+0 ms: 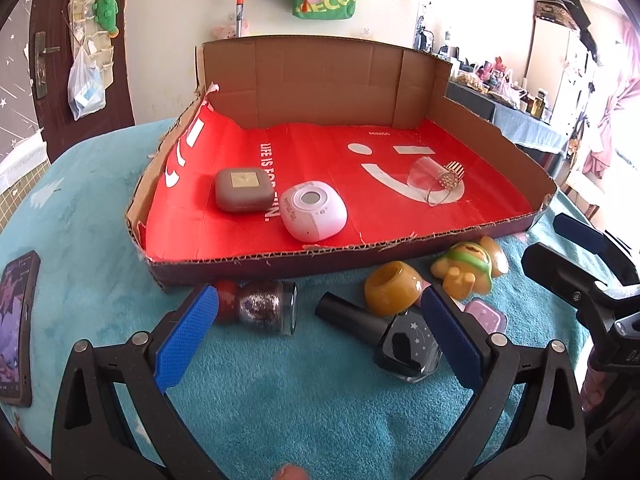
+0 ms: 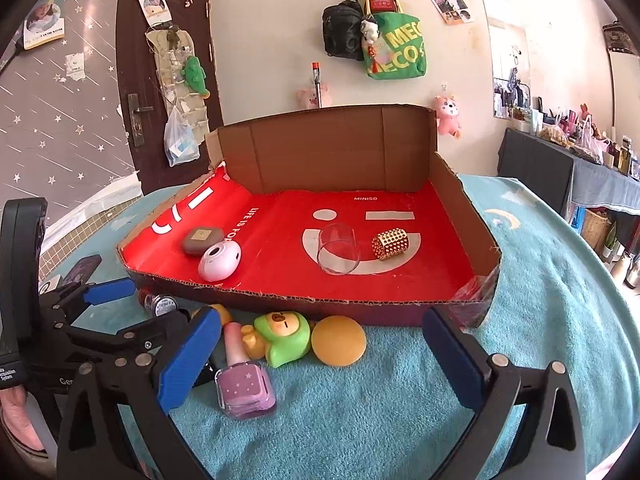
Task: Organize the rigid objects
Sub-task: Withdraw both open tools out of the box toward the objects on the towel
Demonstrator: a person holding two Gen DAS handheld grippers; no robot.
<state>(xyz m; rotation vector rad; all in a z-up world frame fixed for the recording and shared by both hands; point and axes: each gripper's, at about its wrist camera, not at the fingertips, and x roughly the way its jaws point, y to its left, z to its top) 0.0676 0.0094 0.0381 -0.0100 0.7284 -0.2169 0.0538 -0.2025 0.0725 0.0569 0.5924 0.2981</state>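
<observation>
A cardboard tray (image 1: 280,262) (image 2: 360,304) with a red lining holds a grey-brown case (image 1: 240,189) (image 2: 202,241), a white-pink case (image 1: 313,216) (image 2: 219,261), a clear glass (image 1: 430,182) (image 2: 338,254) on its side and a gold studded cylinder (image 1: 452,174) (image 2: 390,244). On the teal cloth in front lie a glitter bottle (image 1: 264,308) (image 2: 160,302), a black bottle (image 1: 384,336), an amber ring-shaped piece (image 1: 394,288) (image 2: 338,340), a green-hooded toy (image 1: 470,268) (image 2: 280,336) and a pink bottle (image 1: 486,314) (image 2: 244,384). My left gripper (image 1: 320,296) (image 2: 148,308) is open over the black bottle. My right gripper (image 2: 320,316) (image 1: 560,248) is open and holds nothing.
A phone (image 1: 16,328) (image 2: 82,268) lies on the teal cloth at the left. A door and wall with hanging bags stand behind the tray. A cluttered dark table (image 2: 580,168) sits at the far right. Open cloth spreads right of the tray.
</observation>
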